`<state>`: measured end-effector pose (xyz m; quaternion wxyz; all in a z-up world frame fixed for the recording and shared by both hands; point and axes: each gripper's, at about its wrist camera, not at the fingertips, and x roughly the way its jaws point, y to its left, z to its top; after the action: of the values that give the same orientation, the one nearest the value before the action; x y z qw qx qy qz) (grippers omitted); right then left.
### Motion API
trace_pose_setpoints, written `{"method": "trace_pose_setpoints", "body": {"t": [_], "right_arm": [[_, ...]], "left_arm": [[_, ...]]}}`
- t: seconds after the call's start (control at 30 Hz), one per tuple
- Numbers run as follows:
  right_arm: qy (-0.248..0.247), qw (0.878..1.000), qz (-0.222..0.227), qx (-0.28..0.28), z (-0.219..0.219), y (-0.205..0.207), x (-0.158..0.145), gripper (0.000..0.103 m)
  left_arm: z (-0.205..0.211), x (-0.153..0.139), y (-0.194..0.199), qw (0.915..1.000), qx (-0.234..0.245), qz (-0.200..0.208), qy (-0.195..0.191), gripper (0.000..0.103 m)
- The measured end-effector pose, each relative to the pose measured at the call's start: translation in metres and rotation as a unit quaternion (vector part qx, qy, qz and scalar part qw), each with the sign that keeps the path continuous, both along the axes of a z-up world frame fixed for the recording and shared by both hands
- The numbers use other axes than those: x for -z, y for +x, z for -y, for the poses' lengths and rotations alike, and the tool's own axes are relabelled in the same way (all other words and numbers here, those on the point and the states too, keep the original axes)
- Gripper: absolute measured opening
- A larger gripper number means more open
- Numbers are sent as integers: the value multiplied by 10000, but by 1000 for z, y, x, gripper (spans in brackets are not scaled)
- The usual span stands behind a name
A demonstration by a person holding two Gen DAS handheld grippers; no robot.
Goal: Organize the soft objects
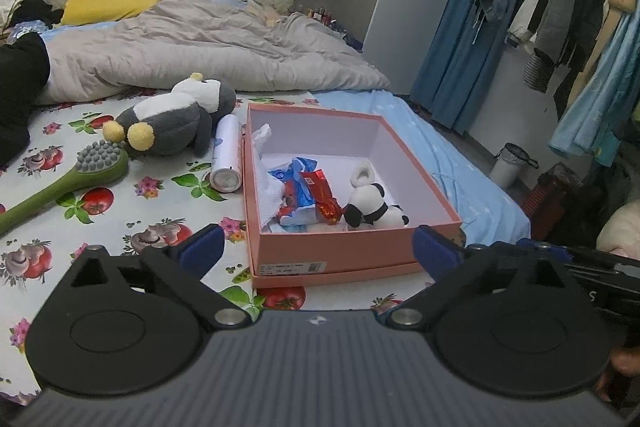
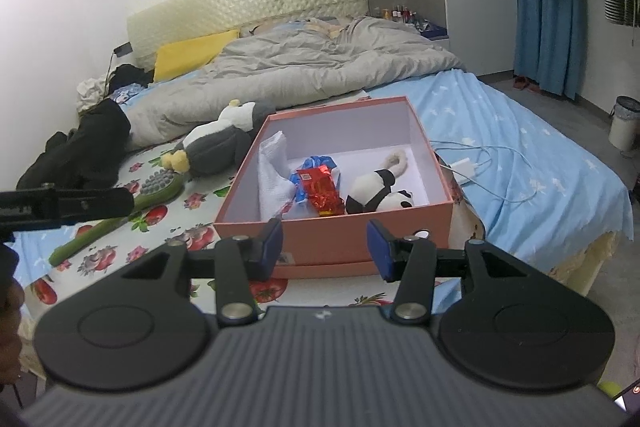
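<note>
A pink open box (image 1: 328,251) (image 2: 328,231) stands on the bed. Inside lie a small black-and-white plush (image 1: 372,209) (image 2: 378,193), a red foil packet (image 1: 322,197) (image 2: 322,189), a blue packet (image 1: 294,173) and a white cloth (image 1: 270,187) (image 2: 274,175). A grey-and-white penguin plush (image 1: 172,117) (image 2: 218,143) lies left of the box. My left gripper (image 1: 316,247) is open and empty, just before the box's near wall. My right gripper (image 2: 325,249) is open and empty, also at the near wall.
A green massage brush (image 1: 68,179) (image 2: 120,215) and a white spray can (image 1: 226,157) lie left of the box. A grey duvet (image 1: 200,47) and yellow pillow (image 1: 108,3) are behind. A white charger with cable (image 2: 472,167) lies right of the box. A bin (image 2: 624,123) stands on the floor.
</note>
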<state>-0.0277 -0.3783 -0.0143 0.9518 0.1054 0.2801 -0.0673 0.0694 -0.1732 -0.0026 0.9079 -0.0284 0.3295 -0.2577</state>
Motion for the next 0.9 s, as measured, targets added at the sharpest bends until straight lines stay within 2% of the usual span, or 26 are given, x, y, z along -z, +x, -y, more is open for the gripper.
{"method": "trace_pose_setpoints", "body": {"t": [0.03,0.07,0.1,0.13,0.17,0.6,0.9], "right_arm": [[-2,10000,-4,13,1,0,0,71],[0,10000,10,29,2,0,0,77],[15,10000,36,58,4,-1,-1,91],[21,9999,50,89,5,-1,-1,99],[12,9999,49,120,6,-1,-1,103],[-113,9997,39,196,8,-1,-4,103],[-101,9998,22,151,5,-1,-4,103]], "left_arm": [[1,0,1,10000,-3,-4,33,103],[3,0,1,10000,-9,-7,71,103],[4,0,2,9999,-25,-6,118,103],[5,0,2,9999,-39,-6,157,103],[6,0,2,9998,-47,-10,181,103],[9,5,4,9995,-111,-107,268,103],[8,4,1,9994,-142,59,318,103]]}}
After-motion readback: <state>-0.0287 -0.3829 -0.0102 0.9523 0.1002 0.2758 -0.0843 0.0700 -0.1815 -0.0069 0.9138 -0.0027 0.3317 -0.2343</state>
